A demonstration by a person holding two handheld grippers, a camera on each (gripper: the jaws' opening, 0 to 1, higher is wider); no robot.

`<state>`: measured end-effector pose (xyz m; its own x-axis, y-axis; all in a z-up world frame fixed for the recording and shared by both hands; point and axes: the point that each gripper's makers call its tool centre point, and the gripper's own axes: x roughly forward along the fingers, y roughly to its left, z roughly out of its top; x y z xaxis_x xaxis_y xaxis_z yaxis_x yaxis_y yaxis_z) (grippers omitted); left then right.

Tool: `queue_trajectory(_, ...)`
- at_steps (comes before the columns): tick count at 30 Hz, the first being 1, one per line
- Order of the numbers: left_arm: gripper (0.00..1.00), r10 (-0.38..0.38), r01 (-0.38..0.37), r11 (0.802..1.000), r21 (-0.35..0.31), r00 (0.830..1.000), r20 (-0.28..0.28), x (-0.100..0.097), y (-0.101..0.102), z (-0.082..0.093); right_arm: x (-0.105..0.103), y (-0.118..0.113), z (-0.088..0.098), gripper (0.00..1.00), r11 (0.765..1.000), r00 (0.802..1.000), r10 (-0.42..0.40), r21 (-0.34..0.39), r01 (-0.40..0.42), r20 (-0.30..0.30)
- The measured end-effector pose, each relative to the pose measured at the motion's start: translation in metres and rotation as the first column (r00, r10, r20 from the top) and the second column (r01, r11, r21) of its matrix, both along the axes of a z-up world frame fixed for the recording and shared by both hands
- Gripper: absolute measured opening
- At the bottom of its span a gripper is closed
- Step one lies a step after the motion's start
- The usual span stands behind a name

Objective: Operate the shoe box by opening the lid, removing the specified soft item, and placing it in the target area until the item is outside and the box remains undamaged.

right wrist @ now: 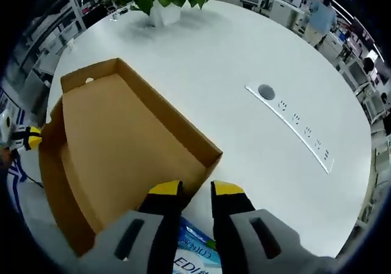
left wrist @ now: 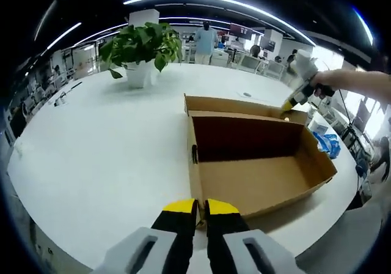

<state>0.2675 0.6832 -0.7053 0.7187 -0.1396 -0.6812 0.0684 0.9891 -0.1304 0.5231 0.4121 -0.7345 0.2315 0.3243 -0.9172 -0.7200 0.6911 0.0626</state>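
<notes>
The brown cardboard shoe box [left wrist: 256, 182] lies open on the white table, its inside bare. My left gripper [left wrist: 201, 208] is at the box's near corner, its yellow-tipped jaws pinched on the cardboard wall. A hand holds my right gripper [left wrist: 288, 105] at the far right corner of the box. In the right gripper view that gripper [right wrist: 197, 189] stands open, with the rim of the box [right wrist: 122, 145] running toward the gap between its jaws. A blue and white soft packet [right wrist: 195, 252] lies on the table just under those jaws, outside the box. It also lies right of the box as the packet [left wrist: 327, 144].
A potted green plant [left wrist: 142, 48] stands at the back of the round white table [left wrist: 104, 158]. A strip of sockets [right wrist: 293, 127] is set into the tabletop. People stand at desks far behind. The table's edge runs close to the box's right end.
</notes>
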Motion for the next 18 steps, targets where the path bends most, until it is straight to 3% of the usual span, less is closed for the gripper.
queue_trajectory(5,0.05,0.006,-0.006,1.000,-0.009,1.000,0.003,0.000,0.000,0.000,-0.004,0.001,-0.007,0.09,0.997,0.996,-0.073,0.032,0.075,-0.048)
queue_trajectory(18,0.05,0.001,-0.002,1.000,-0.011,1.000,-0.002,0.001,0.001,-0.001,0.001,0.000,0.004,0.05,0.990,0.991,-0.127,0.054,0.129,-0.038)
